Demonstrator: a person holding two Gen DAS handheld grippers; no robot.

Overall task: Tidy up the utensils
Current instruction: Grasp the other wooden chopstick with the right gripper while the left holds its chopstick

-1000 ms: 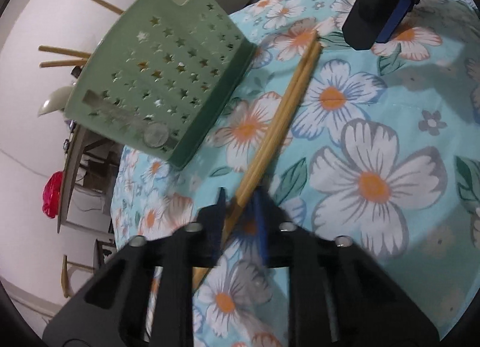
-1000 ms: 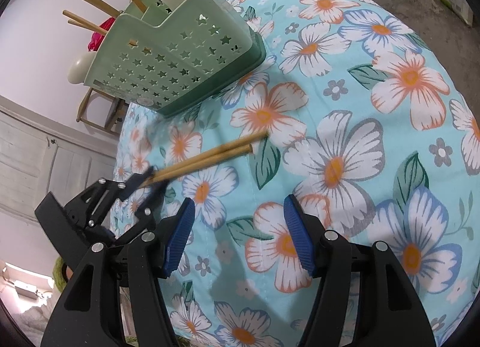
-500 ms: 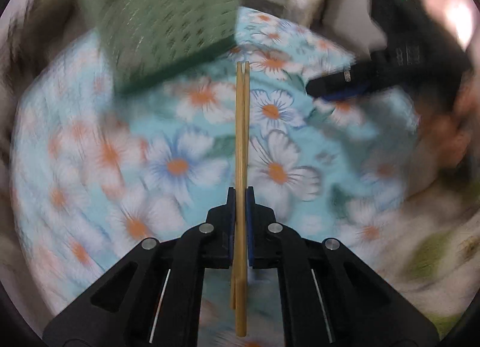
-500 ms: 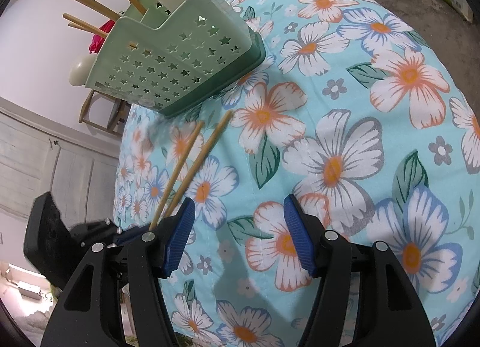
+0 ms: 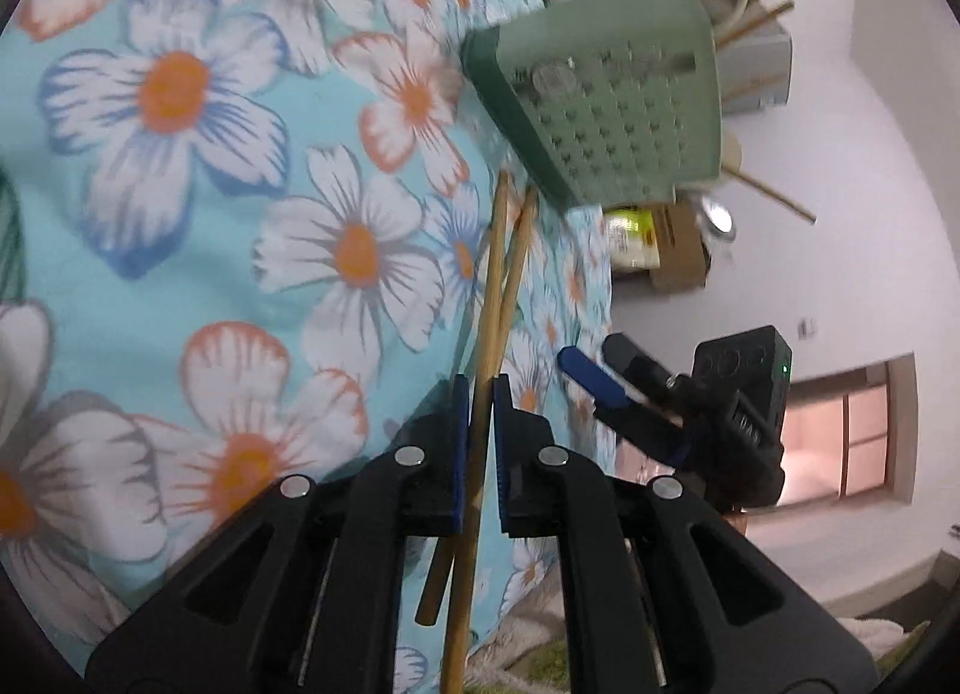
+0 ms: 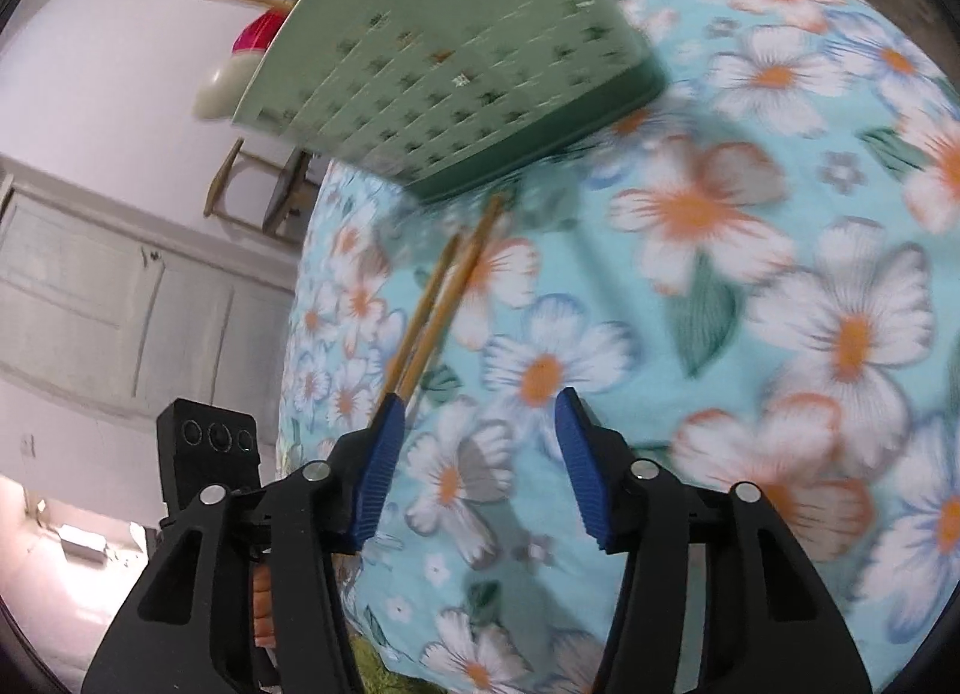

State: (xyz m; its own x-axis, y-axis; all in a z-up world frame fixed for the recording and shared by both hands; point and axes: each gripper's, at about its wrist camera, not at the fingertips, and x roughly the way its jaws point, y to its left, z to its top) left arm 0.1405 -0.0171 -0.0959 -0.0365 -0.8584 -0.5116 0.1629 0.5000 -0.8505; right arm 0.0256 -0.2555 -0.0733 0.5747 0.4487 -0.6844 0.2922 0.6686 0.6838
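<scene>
Left gripper point(image 5: 478, 394) clamped on a pair of chopsticks point(image 5: 501, 274), blue pads pressing both sides. Left wrist view: the sticks are light brown wood, thin and long, slightly splayed, tips apart; butt ends stick out behind the jaws at uneven lengths. Their tips point toward the green utensil basket point(image 5: 606, 93) and stop just short of its base. The basket is pale green plastic with star-shaped holes and a darker base, and stands near the edge of the floral tablecloth point(image 5: 180, 214); more chopsticks and a pale spoon poke out of its top. The right gripper point(image 5: 591, 379) shows to the right, off the cloth edge, slightly blurred.

Right wrist view: right gripper point(image 6: 474, 454) has just been closing, jaws still apart with nothing between them, only cloth behind. The chopsticks point(image 6: 444, 292) rise from behind its left pad, angled up toward the basket point(image 6: 456, 57), tips near its lower edge. The basket is motion-blurred, at the far edge of the tablecloth point(image 6: 780, 304). The left gripper's black body point(image 6: 207, 457) shows at lower left.
</scene>
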